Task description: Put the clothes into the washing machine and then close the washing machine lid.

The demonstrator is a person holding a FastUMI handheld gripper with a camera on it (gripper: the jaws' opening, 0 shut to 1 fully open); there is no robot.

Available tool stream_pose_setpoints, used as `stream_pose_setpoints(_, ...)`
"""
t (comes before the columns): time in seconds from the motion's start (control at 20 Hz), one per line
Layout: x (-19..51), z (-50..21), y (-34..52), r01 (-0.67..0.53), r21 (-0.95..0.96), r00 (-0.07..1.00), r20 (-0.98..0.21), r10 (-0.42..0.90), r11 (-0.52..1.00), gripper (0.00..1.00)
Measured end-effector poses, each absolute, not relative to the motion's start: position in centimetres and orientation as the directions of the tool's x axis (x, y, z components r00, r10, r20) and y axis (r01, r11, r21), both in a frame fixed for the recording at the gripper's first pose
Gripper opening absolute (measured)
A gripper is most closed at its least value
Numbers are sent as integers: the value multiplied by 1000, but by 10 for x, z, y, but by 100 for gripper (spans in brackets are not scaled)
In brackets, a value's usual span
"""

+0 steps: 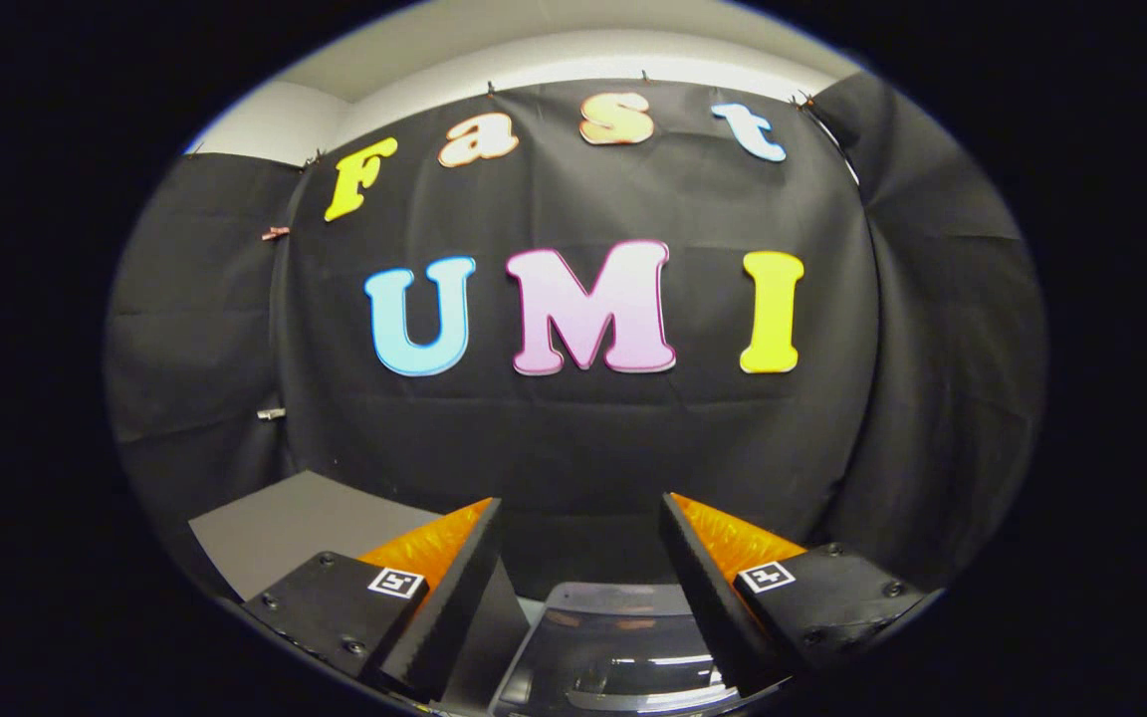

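Black cloth walled the booth above a grey table [275,533]. The gripper [581,518] hung with fingers spread, holding nothing. Between and below them showed the washing machine's [613,642] glossy top; lid state and clothes couldn't be told, so tilting down to look seemed wise.

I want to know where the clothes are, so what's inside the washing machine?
The washing machine shows between the open jaws of the gripper as a glossy dark top; its inside is not visible, so clothes cannot be judged.

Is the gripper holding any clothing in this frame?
No. The gripper is open with nothing between its fingers, and past the gap lies the washing machine's glossy top.
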State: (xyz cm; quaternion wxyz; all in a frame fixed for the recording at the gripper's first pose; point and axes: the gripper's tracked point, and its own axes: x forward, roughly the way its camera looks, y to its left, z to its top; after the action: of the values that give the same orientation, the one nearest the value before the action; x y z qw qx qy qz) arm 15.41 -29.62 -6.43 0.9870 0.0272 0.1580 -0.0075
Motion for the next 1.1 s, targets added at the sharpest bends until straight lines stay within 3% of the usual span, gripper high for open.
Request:
stream_pose_setpoints(0.4,135,-60,-256,75,77,947,-319,-46,994,99)
stream_pose_setpoints(1.1,146,-37,-245,58,53,959,-281,-41,997,99)
